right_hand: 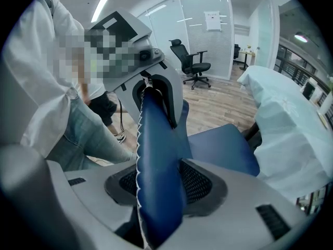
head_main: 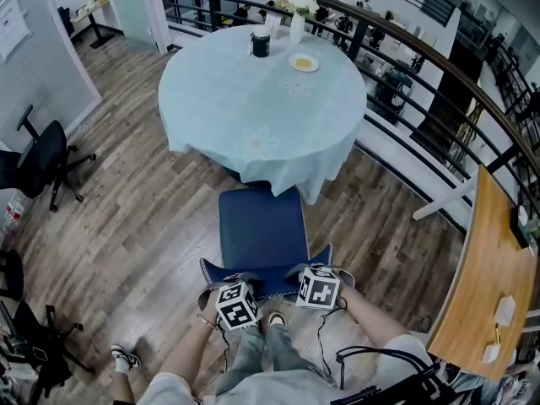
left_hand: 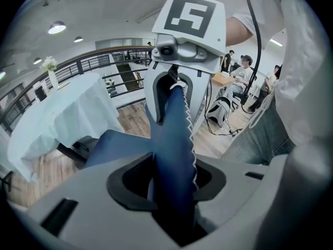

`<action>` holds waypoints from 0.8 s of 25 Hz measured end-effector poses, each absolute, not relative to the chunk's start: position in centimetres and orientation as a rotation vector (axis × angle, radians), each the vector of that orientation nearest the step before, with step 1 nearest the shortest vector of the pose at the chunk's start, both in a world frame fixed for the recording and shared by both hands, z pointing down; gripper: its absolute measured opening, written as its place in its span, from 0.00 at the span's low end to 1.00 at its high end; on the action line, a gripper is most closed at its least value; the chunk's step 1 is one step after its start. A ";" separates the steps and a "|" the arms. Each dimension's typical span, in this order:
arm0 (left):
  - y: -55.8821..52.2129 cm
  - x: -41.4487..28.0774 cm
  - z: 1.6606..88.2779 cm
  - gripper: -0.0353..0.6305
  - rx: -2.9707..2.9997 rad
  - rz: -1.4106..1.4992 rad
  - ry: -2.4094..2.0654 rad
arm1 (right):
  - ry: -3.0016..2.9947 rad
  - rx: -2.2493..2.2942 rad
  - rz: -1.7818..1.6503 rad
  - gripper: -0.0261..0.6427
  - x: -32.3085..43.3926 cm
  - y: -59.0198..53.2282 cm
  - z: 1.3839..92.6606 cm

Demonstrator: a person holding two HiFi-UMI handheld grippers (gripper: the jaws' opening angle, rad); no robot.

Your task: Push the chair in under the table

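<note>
A blue chair (head_main: 262,230) stands in front of me, its seat's far edge under the hem of the round table's pale blue cloth (head_main: 263,108). My left gripper (head_main: 234,287) is shut on the left part of the chair's blue backrest (left_hand: 174,155), which runs between its jaws. My right gripper (head_main: 314,274) is shut on the same backrest (right_hand: 156,176) further right; the padded edge fills the gap between its pads. In each gripper view the other gripper shows, clamped on the backrest ahead.
On the table stand a dark mug (head_main: 260,45), a white vase of flowers (head_main: 298,19) and a small plate (head_main: 304,62). A black railing (head_main: 439,66) curves behind and right. A wooden counter (head_main: 489,285) is at right, a black office chair (head_main: 42,163) at left.
</note>
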State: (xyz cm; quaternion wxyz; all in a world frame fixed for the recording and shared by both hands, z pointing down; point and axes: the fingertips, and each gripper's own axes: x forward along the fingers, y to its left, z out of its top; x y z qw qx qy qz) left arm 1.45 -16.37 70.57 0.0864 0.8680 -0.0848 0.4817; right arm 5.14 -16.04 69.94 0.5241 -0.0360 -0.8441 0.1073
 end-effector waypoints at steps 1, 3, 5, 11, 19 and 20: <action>-16.8 1.6 70.6 0.29 2.588 1.436 -0.255 | -2.021 -0.083 0.255 0.32 5.3 -16.4 70.0; -17.7 1.8 70.6 0.29 2.593 1.438 -0.260 | -2.024 -0.073 0.251 0.32 5.5 -17.3 70.0; -18.7 1.9 70.7 0.29 2.597 1.439 -0.263 | -2.026 -0.065 0.246 0.32 5.5 -18.4 70.0; -21.8 1.8 70.6 0.29 2.612 1.440 -0.276 | -2.033 -0.053 0.237 0.32 5.4 -21.5 70.0; -25.3 2.2 70.6 0.29 2.628 1.439 -0.310 | -2.036 -0.048 0.223 0.32 5.8 -25.0 70.0; -25.6 2.3 70.6 0.29 2.629 1.439 -0.314 | -2.037 -0.048 0.222 0.32 5.9 -25.3 70.0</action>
